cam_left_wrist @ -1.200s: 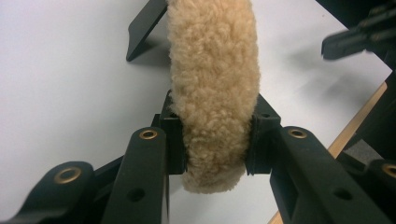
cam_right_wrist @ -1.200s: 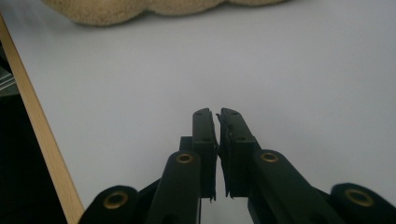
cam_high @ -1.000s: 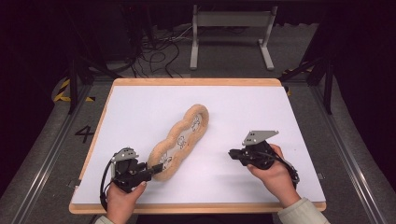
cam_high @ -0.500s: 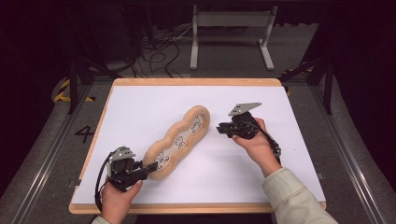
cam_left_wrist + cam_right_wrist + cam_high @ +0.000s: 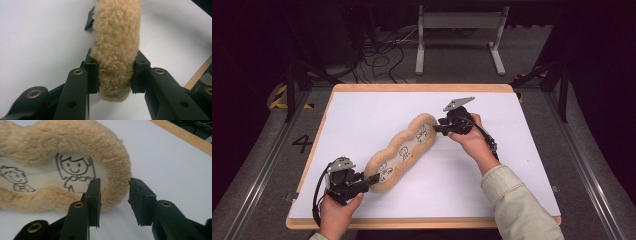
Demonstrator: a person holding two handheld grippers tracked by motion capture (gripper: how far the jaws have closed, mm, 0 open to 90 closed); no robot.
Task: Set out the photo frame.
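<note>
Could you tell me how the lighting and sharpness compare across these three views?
High view: the white table top is brightly lit while the floor around it falls dark. Left gripper view: the fleece cushion is crisp and throws a soft shadow to its right. Right gripper view: the cushion's cartoon print is sharp, the background slightly soft.

- High view: fixed above the near table (image 5: 362,115) edge, looking forward and down.
- Both gripper views: low, close, seemingly sharing the plush cushion (image 5: 404,152) (image 5: 115,50) (image 5: 75,142).
</note>
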